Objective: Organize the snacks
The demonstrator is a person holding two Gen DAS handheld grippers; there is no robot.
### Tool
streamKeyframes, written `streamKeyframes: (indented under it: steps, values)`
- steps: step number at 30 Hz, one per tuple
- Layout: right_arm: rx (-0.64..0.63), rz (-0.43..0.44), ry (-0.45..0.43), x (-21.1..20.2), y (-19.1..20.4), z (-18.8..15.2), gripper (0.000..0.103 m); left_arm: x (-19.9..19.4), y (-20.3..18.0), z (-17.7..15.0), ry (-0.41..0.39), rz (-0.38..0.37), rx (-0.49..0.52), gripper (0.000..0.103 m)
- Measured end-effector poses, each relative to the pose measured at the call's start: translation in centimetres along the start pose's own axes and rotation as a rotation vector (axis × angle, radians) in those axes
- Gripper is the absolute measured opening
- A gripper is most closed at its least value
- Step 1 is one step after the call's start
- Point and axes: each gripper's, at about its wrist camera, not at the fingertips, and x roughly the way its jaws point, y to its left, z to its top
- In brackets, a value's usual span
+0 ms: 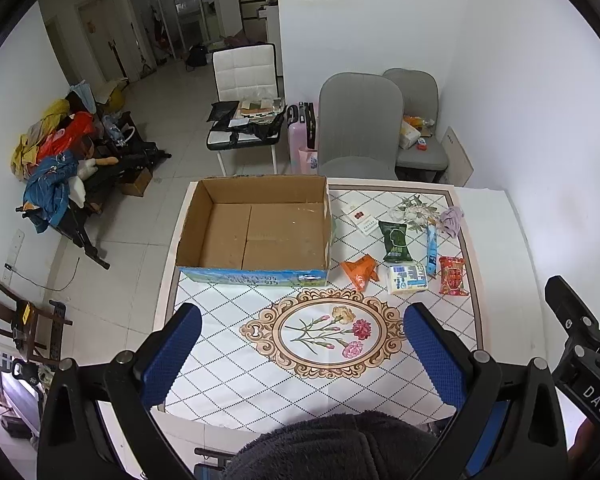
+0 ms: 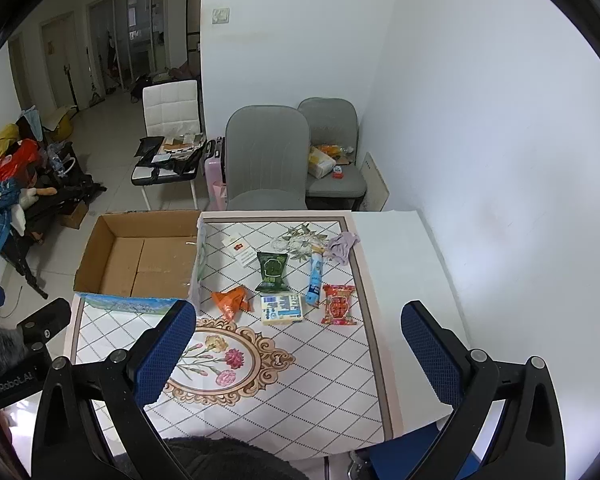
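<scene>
An empty cardboard box stands at the table's far left. To its right lie the snacks: an orange packet, a green bag, a white-and-blue pack, a blue tube and a red packet. My left gripper hangs open above the table's near part, over the flower pattern. My right gripper is open too, nearer than the snacks, with nothing between its fingers.
A white card, a crumpled purple cloth and clear wrapping lie behind the snacks. Two grey chairs stand past the far edge, a wall runs along the right. The patterned cloth covers the table; a dark fuzzy sleeve is below.
</scene>
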Motion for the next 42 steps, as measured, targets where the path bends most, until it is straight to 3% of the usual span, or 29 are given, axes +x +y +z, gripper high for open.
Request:
streamKeyframes:
  steps: [42]
  values:
    - [0.006,-0.006,0.011,-0.13,0.19,-0.37,0.103,0.38,0.27,-0.58,0.013,-0.024,-0.002,0.103]
